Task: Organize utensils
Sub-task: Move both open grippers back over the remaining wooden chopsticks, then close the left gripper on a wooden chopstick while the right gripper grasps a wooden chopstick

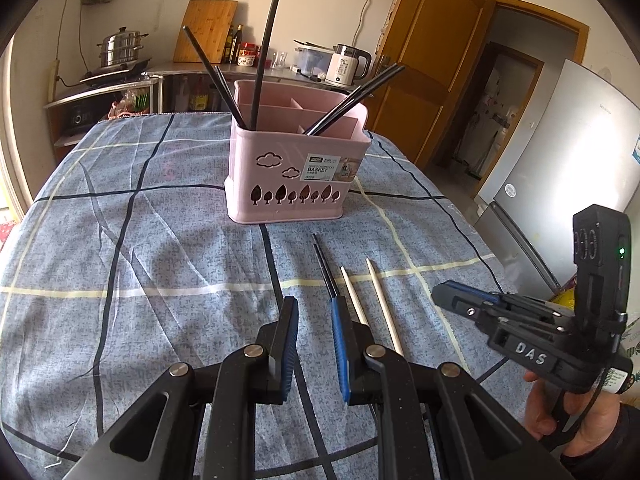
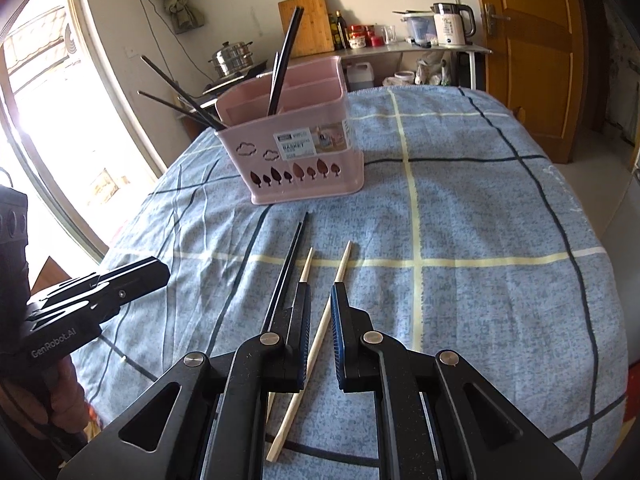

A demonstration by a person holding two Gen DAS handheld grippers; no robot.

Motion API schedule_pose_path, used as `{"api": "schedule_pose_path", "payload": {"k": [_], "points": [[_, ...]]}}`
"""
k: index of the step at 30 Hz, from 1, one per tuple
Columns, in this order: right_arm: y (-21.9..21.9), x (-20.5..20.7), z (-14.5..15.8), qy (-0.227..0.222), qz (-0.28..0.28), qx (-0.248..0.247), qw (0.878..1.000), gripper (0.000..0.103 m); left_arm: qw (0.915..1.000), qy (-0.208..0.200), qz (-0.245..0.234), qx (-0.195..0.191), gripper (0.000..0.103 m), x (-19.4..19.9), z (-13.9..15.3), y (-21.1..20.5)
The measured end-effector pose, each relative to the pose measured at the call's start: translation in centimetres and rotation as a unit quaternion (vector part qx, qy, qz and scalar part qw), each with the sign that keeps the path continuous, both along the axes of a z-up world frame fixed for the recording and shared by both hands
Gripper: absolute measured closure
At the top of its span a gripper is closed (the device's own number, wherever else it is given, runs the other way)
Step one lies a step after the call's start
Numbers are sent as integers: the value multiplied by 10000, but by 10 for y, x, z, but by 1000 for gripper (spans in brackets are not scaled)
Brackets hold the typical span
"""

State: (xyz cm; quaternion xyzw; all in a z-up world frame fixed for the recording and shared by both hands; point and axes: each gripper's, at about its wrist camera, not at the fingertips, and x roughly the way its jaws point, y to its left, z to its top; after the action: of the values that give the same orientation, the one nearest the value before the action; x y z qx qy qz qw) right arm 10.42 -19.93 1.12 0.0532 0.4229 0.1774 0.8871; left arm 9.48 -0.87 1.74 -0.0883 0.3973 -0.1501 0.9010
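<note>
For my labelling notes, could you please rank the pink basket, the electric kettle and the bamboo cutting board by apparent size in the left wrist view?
1. pink basket
2. bamboo cutting board
3. electric kettle

The basket stands far nearer the camera, so true sizes remain unsure.

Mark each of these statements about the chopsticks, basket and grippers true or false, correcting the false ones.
1. The pink basket lies tipped on its side. False: it stands upright.
2. Black chopsticks stand in the basket. True.
3. Two light wooden chopsticks lie on the checked tablecloth. True.
4. The left gripper grips a black chopstick. False: nothing is between its fingers.
5. The right gripper hovers over the basket. False: over the wooden chopsticks.
</note>
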Motion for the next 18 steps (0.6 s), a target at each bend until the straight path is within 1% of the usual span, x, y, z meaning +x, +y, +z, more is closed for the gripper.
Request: {"api": "schedule_pose_path", "payload": {"k": [3,11,16,18], "points": [[6,9,-14,173,10,-29,9998,93,10000,52,-17,-43,87,5,-4,-1],[15,27,-38,516,33,-81,9986,92,9997,174,-91,-118,87,17,-11,-8],[18,33,-49,660,-16,-308,9973,92,9995,232,-141,-130,87,21,-15,-12],[17,32,-49,642,0,-293,9975,92,9994,262,-163,-143,87,23,-17,-15]]}}
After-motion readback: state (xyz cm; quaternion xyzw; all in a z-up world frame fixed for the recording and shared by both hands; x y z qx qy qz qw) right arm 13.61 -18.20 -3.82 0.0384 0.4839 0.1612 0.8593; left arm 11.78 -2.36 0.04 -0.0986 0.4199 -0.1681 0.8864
